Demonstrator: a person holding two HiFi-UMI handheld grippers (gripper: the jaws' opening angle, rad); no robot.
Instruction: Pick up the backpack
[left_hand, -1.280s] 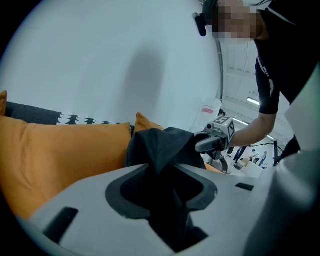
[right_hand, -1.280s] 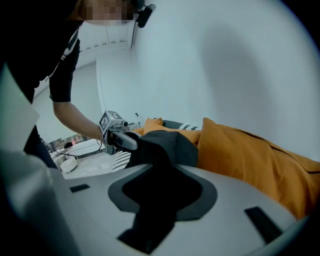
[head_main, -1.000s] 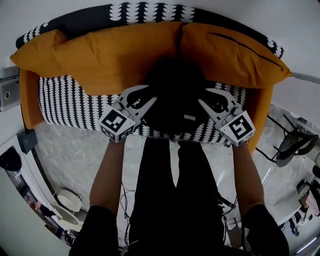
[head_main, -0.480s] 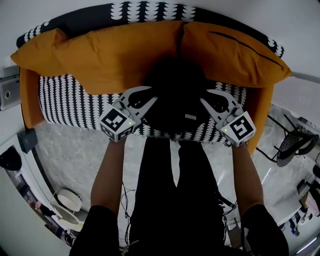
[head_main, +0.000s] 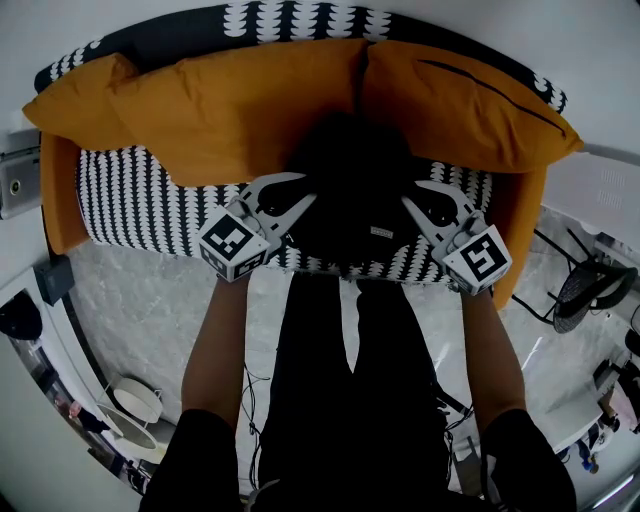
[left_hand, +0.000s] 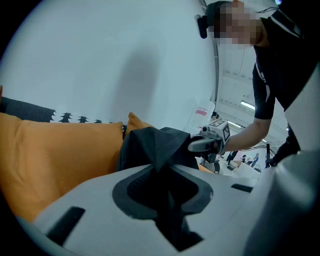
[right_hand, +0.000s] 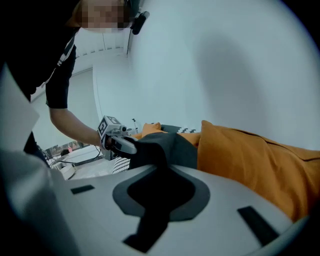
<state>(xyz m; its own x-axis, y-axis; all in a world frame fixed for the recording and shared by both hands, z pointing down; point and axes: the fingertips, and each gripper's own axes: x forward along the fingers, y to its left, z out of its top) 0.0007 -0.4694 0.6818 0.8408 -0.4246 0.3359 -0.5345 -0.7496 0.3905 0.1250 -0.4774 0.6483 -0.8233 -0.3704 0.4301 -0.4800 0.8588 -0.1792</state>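
A black backpack (head_main: 350, 190) stands on the sofa seat against the orange pillows. My left gripper (head_main: 300, 190) is at its left side and my right gripper (head_main: 412, 193) at its right side. In the left gripper view a fold of the black backpack (left_hand: 155, 145) fabric is pinched in the left gripper (left_hand: 162, 175). The right gripper view likewise shows backpack (right_hand: 165, 147) cloth caught in the right gripper (right_hand: 157, 195). Both pairs of jaws have just been closing, with the fabric between them. Each gripper also sees the other across the bag.
Two big orange pillows (head_main: 230, 100) (head_main: 460, 100) lean on the sofa back. The seat has a black-and-white patterned cover (head_main: 140, 205). The person's legs stand on a pale marble floor (head_main: 130, 310). A fan (head_main: 580, 290) and cables lie at the right.
Both grippers' jaws have narrowed onto the backpack's sides. The hands have stayed where they were, and the backpack has not moved.
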